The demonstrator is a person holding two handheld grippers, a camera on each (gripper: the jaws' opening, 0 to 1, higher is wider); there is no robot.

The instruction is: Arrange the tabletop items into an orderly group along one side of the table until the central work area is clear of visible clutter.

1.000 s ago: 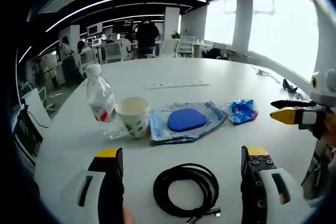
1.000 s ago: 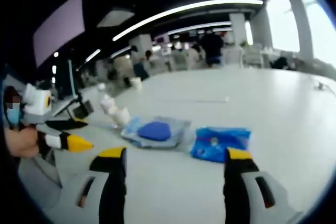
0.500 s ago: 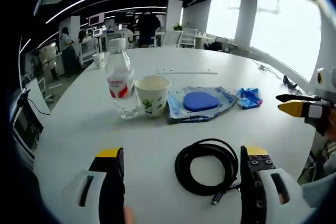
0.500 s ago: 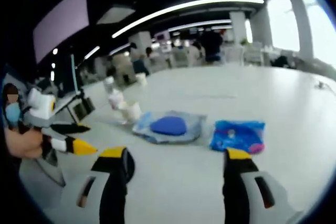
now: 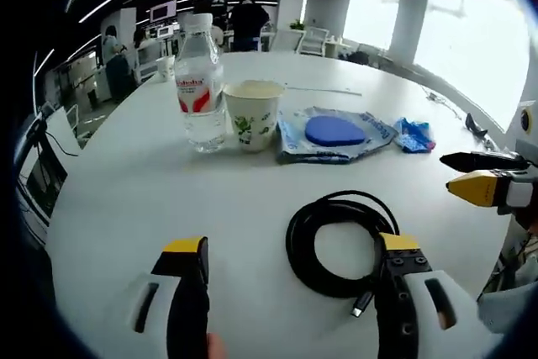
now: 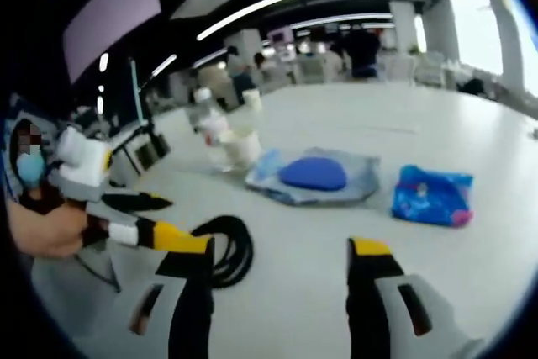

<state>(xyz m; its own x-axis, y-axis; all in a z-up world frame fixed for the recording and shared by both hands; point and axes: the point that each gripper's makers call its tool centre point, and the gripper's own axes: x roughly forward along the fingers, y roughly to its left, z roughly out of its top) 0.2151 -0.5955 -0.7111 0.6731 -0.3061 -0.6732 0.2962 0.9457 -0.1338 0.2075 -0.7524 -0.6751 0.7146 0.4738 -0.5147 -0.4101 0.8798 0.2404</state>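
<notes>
Tongs (image 5: 292, 251) parted, hovering low over coiled cable (image 5: 340, 242).

We see a white round desk (image 5: 126, 199). On it, a coiled black cable (image 5: 336, 237), a clear plastic bottle (image 5: 199, 81) with a red and white label and white cap, a cream paper cup (image 5: 255, 114) printed with green leaves, a pale blue plastic pouch (image 5: 334, 135) holding a dark blue oval, and a bright blue crinkled wrapper (image 6: 433, 196) with pink spots. Our jaws are black with yellow tips.
</notes>
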